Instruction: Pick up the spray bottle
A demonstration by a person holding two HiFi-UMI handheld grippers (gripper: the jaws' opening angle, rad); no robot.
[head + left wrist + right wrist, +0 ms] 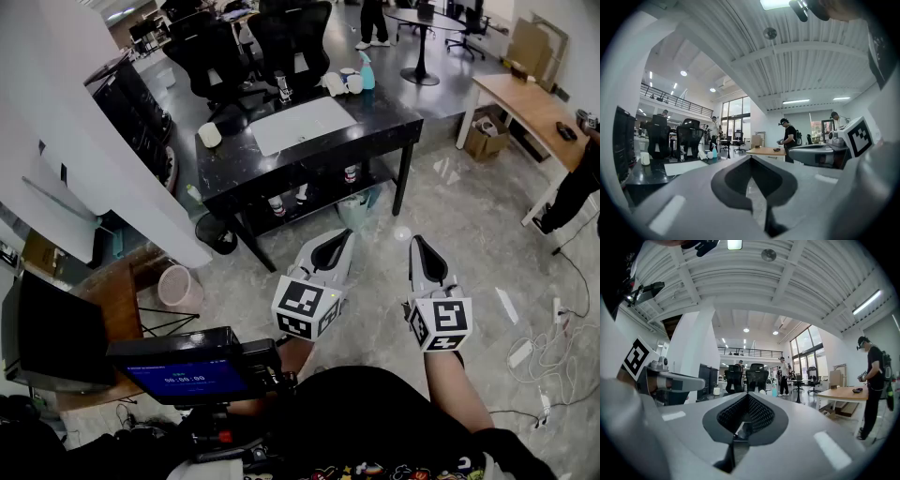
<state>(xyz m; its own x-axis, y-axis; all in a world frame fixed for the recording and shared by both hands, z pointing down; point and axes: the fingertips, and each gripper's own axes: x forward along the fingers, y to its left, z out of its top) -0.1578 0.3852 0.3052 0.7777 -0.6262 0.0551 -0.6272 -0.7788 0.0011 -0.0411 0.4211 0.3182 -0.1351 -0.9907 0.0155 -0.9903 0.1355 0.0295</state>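
Note:
The spray bottle [366,70], pale blue with a white head, stands upright at the far right corner of a black table [375,117]. It also appears small and distant as the spray bottle [714,151] in the left gripper view and as the spray bottle [774,390] in the right gripper view. My left gripper [338,240] and right gripper [415,245] hover side by side over the floor, well short of the table. Both point toward it. The left gripper [751,158] and right gripper [748,395] are shut with nothing between their jaws.
A white mat [305,124], a white cup [211,135] and small items lie on the table. Black office chairs [291,37] stand behind it. A pink bin [178,286] sits left, a wooden desk [530,103] and cardboard box [486,141] right. Cables [544,347] trail on the floor.

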